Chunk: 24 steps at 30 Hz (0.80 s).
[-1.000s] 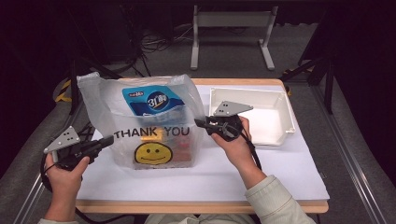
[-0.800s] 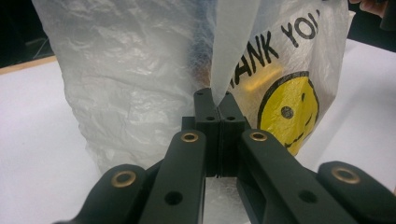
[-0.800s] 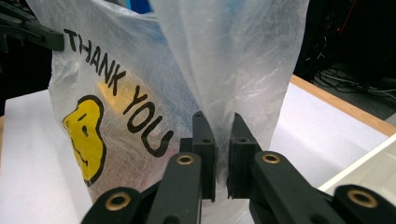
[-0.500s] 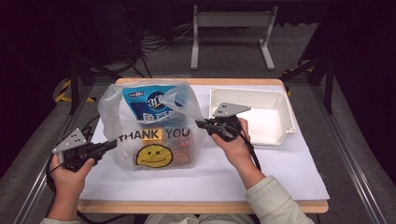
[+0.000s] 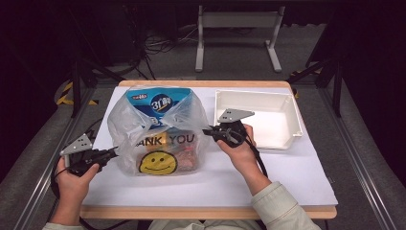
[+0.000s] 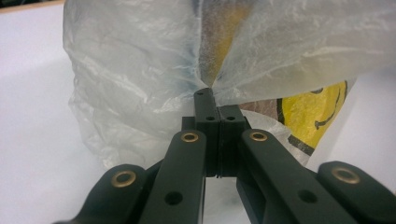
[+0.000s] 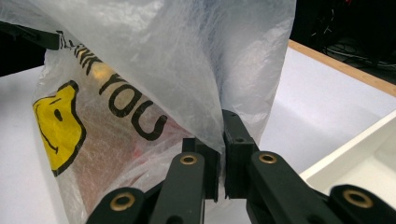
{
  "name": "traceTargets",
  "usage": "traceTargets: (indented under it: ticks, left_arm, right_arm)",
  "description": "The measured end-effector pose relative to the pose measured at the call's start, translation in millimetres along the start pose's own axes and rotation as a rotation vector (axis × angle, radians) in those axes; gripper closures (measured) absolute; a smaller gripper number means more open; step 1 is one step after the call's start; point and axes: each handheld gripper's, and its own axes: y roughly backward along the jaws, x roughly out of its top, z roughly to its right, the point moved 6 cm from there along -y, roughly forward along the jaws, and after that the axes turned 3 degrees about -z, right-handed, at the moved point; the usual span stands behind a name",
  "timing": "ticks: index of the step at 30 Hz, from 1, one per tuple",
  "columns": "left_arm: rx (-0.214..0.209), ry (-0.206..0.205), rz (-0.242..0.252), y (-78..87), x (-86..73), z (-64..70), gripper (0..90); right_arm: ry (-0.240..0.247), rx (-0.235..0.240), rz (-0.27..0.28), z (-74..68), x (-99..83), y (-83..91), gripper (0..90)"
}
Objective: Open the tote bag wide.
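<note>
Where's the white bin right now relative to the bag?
In the high view the white bin sits at the table's far right, just right of the plastic bag, directly beyond the right tongs pinching the bag's side.

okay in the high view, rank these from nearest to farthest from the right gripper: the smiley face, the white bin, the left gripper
1. White bin, just beside the right gripper, on its right.
2. Smiley face, low on the bag's front.
3. Left gripper, at the bag's far side.

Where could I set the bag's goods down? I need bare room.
The white tray looks empty. Bare table lies in front of the tray, right of the right hand, and along the near edge before the bag. It is crowded between the two grippers, where the bag sits.
</note>
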Motion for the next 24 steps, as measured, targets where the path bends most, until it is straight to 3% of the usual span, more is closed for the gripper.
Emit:
traceTargets:
  ticks: [9, 16, 24]
  left_arm:
    - [-0.02, 0.023, -0.09, -6.6, -11.2, -2.3, 90.0]
    - [-0.05, 0.065, -0.136, -11.7, -20.4, -2.2, 90.0]
    - [-0.067, 0.082, -0.166, -12.3, -27.8, -3.3, 90.0]
  right_arm:
    - [-0.006, 0.005, -0.033, 0.4, -10.1, -4.6, 86.5]
    - [-0.023, 0.014, -0.071, 2.0, -23.5, -8.3, 88.0]
    - [-0.019, 0.014, -0.097, 1.4, -30.0, -9.7, 88.7]
